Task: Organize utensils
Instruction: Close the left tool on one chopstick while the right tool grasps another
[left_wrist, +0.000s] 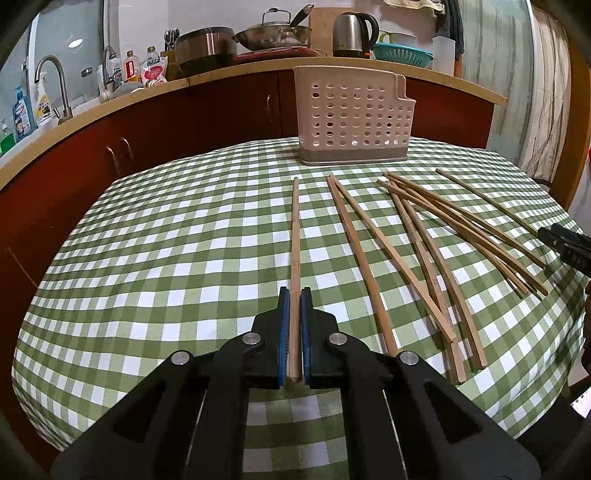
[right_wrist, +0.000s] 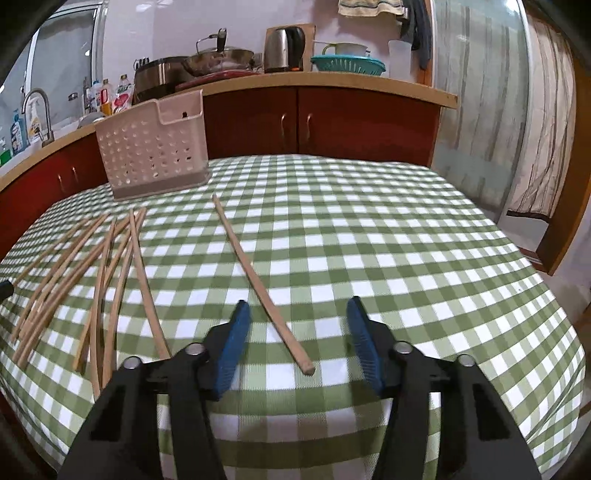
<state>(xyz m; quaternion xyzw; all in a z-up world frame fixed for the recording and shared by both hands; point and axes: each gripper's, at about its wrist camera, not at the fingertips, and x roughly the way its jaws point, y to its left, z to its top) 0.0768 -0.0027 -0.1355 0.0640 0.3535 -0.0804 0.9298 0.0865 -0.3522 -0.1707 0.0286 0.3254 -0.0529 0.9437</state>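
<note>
Several wooden chopsticks lie on a green-checked tablecloth (left_wrist: 166, 240). My left gripper (left_wrist: 294, 295) is shut on one chopstick (left_wrist: 295, 236) that points toward the perforated pink utensil holder (left_wrist: 354, 114) at the table's far side. My right gripper (right_wrist: 297, 306) is open, its blue pads on either side of the near end of a lone chopstick (right_wrist: 255, 280), not touching it. A loose pile of chopsticks (right_wrist: 92, 280) lies to its left; it also shows in the left wrist view (left_wrist: 443, 251). The holder (right_wrist: 153, 147) stands far left in the right wrist view.
The right gripper's tip (left_wrist: 565, 247) shows at the right edge of the left wrist view. Behind the table runs a red-cabinet counter (left_wrist: 221, 107) with a sink tap (left_wrist: 55, 85), bottles, pots, a kettle (left_wrist: 354, 35) and a teal colander (left_wrist: 402, 53). A curtain (right_wrist: 546, 129) hangs at the right.
</note>
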